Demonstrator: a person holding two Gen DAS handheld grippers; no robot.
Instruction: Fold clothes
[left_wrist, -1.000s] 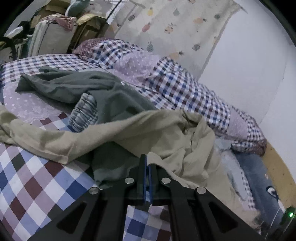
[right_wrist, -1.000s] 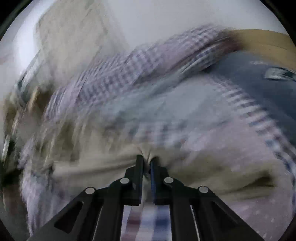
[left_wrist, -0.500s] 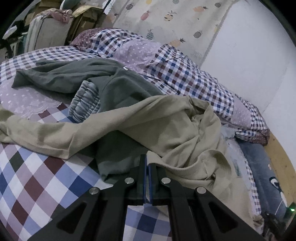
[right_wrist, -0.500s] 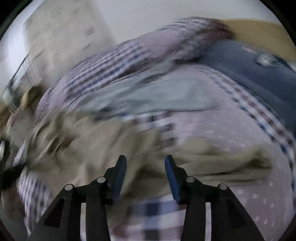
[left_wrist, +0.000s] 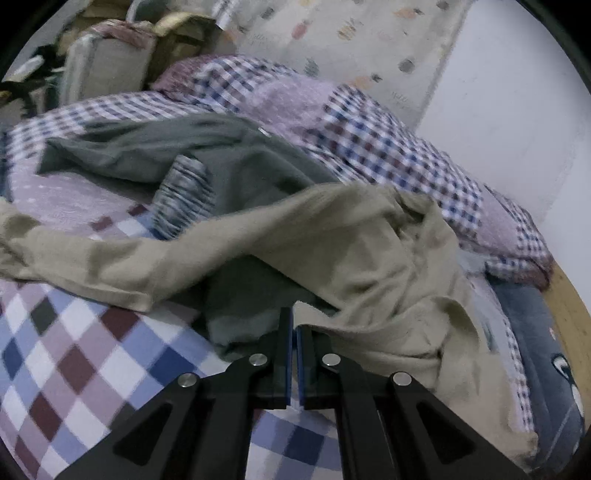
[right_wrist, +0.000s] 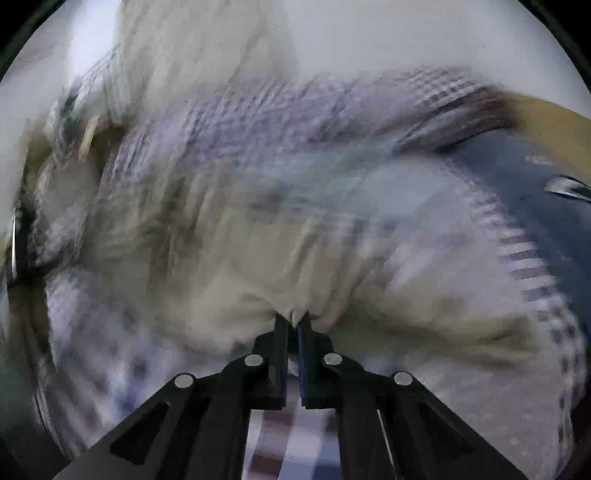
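Note:
A beige garment lies crumpled across the bed, one long part stretching off to the left. It partly covers a dark green garment, and a striped grey piece lies between them. My left gripper is shut, with the beige hem meeting its fingertips. The right wrist view is heavily blurred. There my right gripper is shut on a bunched fold of the beige garment, which pulls up into the tips.
The bed has a checked cover. A rolled checked quilt runs along the white wall. A navy blanket and a wooden bed edge are at the right. Boxes and a case are stacked at the back left.
My right gripper stood open over the beige cloth half a second ago and is now shut on it. The left gripper stays shut at the hem; its view has shifted slightly.

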